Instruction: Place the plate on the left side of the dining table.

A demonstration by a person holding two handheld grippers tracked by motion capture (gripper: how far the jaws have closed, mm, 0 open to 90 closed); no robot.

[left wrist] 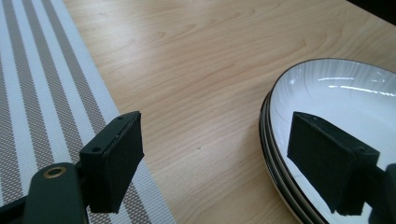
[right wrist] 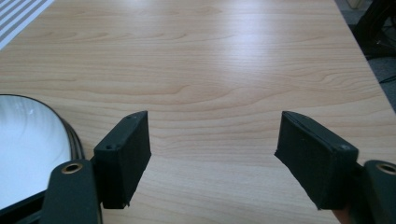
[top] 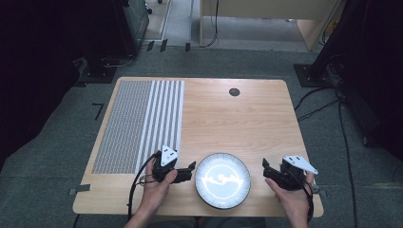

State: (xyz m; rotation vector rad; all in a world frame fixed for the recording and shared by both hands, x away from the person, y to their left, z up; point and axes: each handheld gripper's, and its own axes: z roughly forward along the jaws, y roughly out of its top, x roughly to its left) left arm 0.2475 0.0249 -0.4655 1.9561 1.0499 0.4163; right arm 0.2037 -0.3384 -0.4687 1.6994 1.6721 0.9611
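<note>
Plate stack [top: 223,180] between open tongs, rim just beside left tongs [top: 191,166].

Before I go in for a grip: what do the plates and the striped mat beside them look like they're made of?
Plates: likely glazed ceramic. The white surface is glossy with sharp light reflections and a dark rim; stacked edges suggest more than one.
Striped mat: looks like woven vinyl or fabric, matte, with a fine mesh texture visible in the left gripper view.
Table: wood-grain top, probably laminate, with a soft sheen.
</note>
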